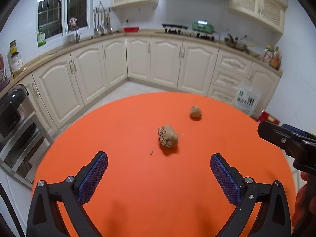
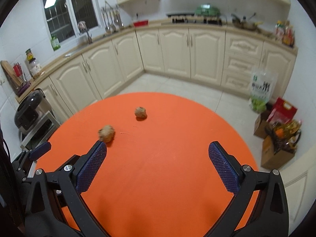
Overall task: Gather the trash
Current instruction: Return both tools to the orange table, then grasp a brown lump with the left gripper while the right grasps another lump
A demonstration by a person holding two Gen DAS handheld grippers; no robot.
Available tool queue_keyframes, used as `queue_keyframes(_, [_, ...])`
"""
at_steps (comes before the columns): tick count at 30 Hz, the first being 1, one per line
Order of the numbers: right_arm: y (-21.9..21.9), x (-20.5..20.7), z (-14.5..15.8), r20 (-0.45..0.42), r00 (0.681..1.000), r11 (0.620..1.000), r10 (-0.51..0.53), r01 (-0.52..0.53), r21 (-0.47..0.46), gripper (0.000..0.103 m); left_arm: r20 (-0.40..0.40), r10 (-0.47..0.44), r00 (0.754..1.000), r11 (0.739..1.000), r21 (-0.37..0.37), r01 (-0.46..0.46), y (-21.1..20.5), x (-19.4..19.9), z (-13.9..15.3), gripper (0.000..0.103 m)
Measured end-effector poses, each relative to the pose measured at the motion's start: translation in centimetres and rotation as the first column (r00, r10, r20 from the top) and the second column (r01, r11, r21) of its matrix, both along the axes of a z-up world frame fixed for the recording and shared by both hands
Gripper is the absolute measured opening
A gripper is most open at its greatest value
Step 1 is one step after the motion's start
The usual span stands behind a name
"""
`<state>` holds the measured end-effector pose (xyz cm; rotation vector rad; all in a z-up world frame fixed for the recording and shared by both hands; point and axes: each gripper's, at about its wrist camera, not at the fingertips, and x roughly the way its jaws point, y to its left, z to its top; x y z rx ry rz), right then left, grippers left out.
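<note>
While both tools were held above the round orange table (image 1: 138, 197), neither had anything between its fingers. The left gripper (image 1: 159, 162) stood with its jaws spread wide, blue ribbed pads (image 1: 92, 177) facing each other across bare tabletop. The right gripper (image 2: 157, 151) was likewise released and empty; part of it also showed at the right edge of the left wrist view.

Two brown, crumpled lumps of trash lay on the table, apart from each other. The nearer lump (image 1: 167, 136) sat just ahead of the left gripper, roughly centred between its fingers but not touched. In the right wrist view the same lump (image 2: 106, 133) lay just beyond the left fingertip (image 2: 101, 145); contact could not be determined. The farther lump (image 1: 195, 112) rested closer to the table's far edge. A few small crumbs (image 1: 151, 152) lay near the nearer lump.

Cream kitchen cabinets (image 1: 164, 61) lined the walls behind.
</note>
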<state>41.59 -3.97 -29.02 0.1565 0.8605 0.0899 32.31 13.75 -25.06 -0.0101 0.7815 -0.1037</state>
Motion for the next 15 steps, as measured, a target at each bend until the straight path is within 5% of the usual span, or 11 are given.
queue_keyframes(8, [-1.1,4.5,-4.2,-0.076,0.997,1.000,0.019,-0.018,0.017,0.103,-0.090,0.006,0.996,1.000,0.016,-0.004,-3.5,13.9,-0.4,0.098])
queue_keyframes(15, [1.0,8.1,-6.3,-0.109,0.992,0.998,0.066,-0.066,0.001,0.099,-0.129,0.027,0.991,1.000,0.006,-0.026,-4.2,20.1,-2.2,0.084])
